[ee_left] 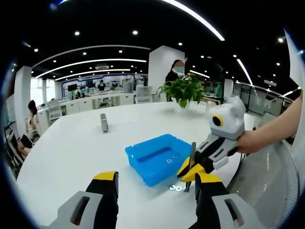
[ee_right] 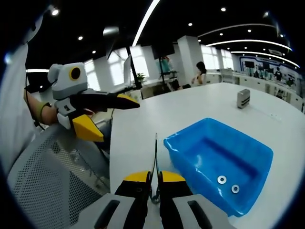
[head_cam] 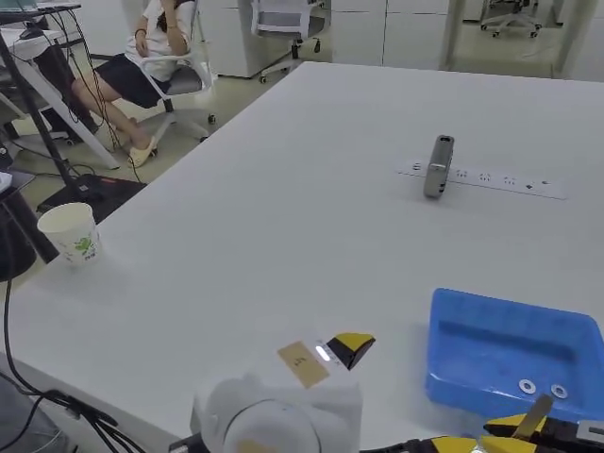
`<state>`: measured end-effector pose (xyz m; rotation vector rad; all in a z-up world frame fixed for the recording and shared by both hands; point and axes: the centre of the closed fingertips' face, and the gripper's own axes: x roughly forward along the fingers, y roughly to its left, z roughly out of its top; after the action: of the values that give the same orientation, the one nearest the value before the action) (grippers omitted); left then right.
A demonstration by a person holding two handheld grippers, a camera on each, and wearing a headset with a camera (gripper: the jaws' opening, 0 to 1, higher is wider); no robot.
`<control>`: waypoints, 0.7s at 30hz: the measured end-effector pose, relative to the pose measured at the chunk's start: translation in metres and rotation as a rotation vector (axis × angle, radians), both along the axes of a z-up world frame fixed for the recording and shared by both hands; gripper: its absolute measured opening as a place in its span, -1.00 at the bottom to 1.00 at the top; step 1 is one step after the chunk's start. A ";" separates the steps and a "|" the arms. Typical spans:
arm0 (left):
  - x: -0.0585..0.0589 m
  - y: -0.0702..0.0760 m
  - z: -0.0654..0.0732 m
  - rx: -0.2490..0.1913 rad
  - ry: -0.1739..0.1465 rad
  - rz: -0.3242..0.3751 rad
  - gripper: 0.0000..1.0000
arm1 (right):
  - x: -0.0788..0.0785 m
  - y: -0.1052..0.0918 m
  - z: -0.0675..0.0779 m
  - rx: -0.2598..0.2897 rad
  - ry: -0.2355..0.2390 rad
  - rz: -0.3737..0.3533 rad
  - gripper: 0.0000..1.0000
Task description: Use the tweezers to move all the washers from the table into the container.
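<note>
A blue container (head_cam: 491, 326) sits at the table's near right with two washers (head_cam: 543, 388) inside, also seen as washers (ee_right: 228, 184) in the right gripper view. My right gripper (ee_right: 153, 180) is shut on thin tweezers (ee_right: 155, 155) that point forward beside the container (ee_right: 190, 143). In the left gripper view the tweezers (ee_left: 191, 160) point down at two washers (ee_left: 176, 188) lying on the table in front of the container (ee_left: 143, 164). My left gripper (ee_left: 155, 188) stands open and holds nothing, and appears as the left gripper (head_cam: 345, 350) near the front edge.
A white power strip (head_cam: 500, 179) with a grey device (head_cam: 438, 166) standing on it lies at the far right. A paper cup (head_cam: 71, 231) stands at the left edge. A person sits in a chair (head_cam: 179, 80) beyond the table. A mesh chair (ee_right: 47, 181) is close behind.
</note>
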<state>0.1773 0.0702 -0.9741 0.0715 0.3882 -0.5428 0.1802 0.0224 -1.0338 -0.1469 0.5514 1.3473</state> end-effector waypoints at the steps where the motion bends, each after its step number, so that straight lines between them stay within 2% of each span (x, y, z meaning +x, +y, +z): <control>1: 0.000 0.000 0.000 0.000 0.000 0.000 0.30 | -0.001 0.001 0.000 0.002 -0.003 0.001 -0.93; 9: 0.000 0.000 0.000 0.005 0.001 -0.002 0.29 | -0.008 0.002 0.000 -0.007 -0.045 0.025 -0.94; 11: 0.000 0.000 0.000 0.005 0.000 -0.001 0.29 | -0.008 0.002 0.000 -0.016 -0.080 0.034 -0.95; 18: 0.000 0.000 -0.001 0.008 0.001 -0.001 0.29 | -0.003 -0.002 -0.001 -0.014 -0.057 -0.004 -0.96; 21: 0.000 0.000 -0.001 0.007 0.000 -0.001 0.29 | -0.002 -0.003 0.004 -0.003 -0.050 -0.008 -0.96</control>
<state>0.1776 0.0705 -0.9749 0.0789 0.3901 -0.5426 0.1781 0.0195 -1.0302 -0.1805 0.5113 1.3314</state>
